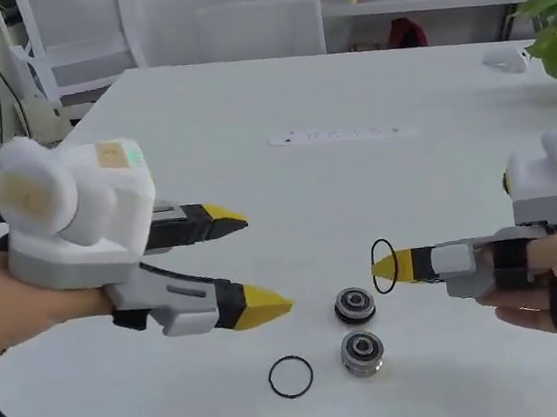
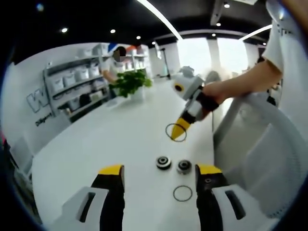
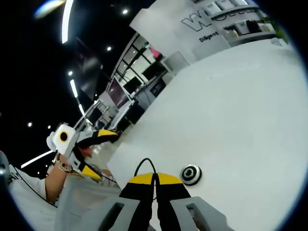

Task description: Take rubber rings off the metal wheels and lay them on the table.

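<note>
rubber ring [image 1: 381, 242]: thin, likely light, limp, stretchy; pinch its band. held clamped in my right tool [image 1: 381, 270] over the counter [image 1: 248, 121], near two metal wheels [image 1: 355, 304]; second ring [image 1: 288, 357] lies flat. left tool [image 1: 265, 262] agape, empty.

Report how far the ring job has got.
Done: one rubber ring lies flat on the table beside the nearer wheel. In hand: the right gripper is shut on a second ring, held upright above the table, not yet laid down; the left gripper is open and empty. Left: laying that ring down. The farther wheel looks dark at its rim and may carry another ring; I cannot tell.
</note>
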Action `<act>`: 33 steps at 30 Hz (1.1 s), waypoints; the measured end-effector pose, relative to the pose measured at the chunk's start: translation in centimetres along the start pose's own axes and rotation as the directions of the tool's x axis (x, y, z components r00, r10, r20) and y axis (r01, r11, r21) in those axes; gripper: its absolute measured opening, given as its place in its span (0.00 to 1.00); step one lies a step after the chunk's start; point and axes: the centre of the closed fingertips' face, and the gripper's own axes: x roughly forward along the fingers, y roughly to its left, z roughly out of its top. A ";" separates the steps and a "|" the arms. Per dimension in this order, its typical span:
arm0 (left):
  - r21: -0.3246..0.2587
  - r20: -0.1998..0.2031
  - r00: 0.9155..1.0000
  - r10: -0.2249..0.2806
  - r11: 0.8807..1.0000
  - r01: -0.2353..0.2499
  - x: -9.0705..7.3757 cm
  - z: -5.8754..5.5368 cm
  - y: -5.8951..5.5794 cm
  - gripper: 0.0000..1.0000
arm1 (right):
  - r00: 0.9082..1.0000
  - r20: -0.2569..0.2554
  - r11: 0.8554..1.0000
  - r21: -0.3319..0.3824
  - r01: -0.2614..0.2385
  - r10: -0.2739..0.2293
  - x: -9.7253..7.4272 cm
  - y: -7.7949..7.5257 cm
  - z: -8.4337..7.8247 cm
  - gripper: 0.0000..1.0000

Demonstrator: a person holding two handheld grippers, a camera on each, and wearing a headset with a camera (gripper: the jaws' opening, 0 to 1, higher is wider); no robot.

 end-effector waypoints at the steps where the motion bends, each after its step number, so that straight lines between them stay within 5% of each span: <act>1: -0.002 0.002 1.000 0.009 1.000 -0.009 -0.4 0.0 0.1 0.62 | 1.000 0.003 1.000 0.001 -0.004 0.004 0.0 0.1 0.1 0.00; 15: -0.081 -0.018 0.993 0.116 0.990 -0.117 -4.5 -3.3 0.1 0.65 | 0.999 0.036 0.999 0.008 -0.038 0.038 -0.2 1.0 0.7 0.00; 33: -0.171 -0.053 0.985 0.166 0.970 -0.172 -4.9 -6.9 -1.3 0.73 | 0.997 0.054 0.999 0.013 -0.053 0.052 -0.4 1.6 1.0 0.00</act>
